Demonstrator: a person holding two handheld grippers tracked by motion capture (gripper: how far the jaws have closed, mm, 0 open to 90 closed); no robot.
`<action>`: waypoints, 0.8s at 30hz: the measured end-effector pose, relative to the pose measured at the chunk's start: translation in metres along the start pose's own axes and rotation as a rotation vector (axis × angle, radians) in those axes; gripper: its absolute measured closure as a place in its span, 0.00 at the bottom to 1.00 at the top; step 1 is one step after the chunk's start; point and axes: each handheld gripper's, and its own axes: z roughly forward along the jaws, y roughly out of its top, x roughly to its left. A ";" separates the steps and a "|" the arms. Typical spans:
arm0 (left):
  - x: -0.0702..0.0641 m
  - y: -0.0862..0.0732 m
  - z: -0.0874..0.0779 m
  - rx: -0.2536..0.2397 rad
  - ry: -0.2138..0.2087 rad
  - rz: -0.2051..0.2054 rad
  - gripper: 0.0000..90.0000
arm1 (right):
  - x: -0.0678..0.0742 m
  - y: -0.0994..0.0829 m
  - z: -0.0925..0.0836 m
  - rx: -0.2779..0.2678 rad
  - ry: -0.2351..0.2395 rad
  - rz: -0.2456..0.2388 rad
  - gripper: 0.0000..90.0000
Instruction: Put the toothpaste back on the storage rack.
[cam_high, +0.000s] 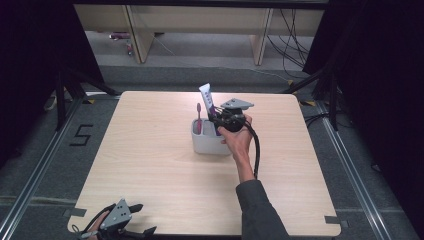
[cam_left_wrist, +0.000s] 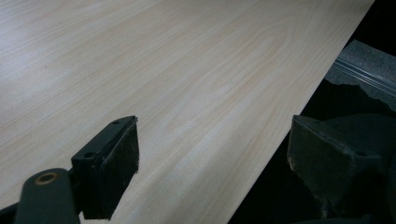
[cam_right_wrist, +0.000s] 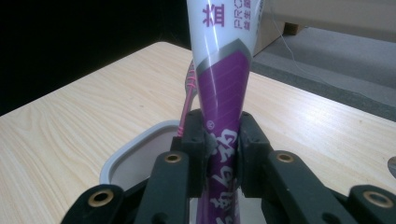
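Item: toothpaste tube (cam_right_wrist: 219, 107), purple and white, upright, clamped between the pads of my right gripper (cam_right_wrist: 220, 140), lower end inside the grey holder cup (cam_high: 210, 142) at mid-table (cam_high: 150, 165). Companion item: pink toothbrush (cam_high: 198, 117), standing in the same cup, just beside the tube. Left gripper (cam_left_wrist: 212, 154): jaws wide, nothing between them, resting at the near table edge. Risks, as I judge them: a soft tube may buckle or slip under my squeeze; a tilted release could tip the cup or knock the toothbrush. Markings: purple Chinese characters, Latin letters "PRC" partly legible; brand unreadable.
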 end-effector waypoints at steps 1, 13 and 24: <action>0.000 0.000 -0.001 0.008 0.000 0.003 0.18 | 0.000 0.000 0.001 -0.010 -0.002 -0.011 0.85; -0.001 0.001 -0.001 0.010 0.004 0.011 0.18 | -0.001 -0.011 0.001 0.007 -0.014 -0.018 0.85; -0.001 0.001 0.000 0.013 0.001 0.007 0.18 | 0.000 -0.017 -0.001 0.024 -0.037 -0.030 0.85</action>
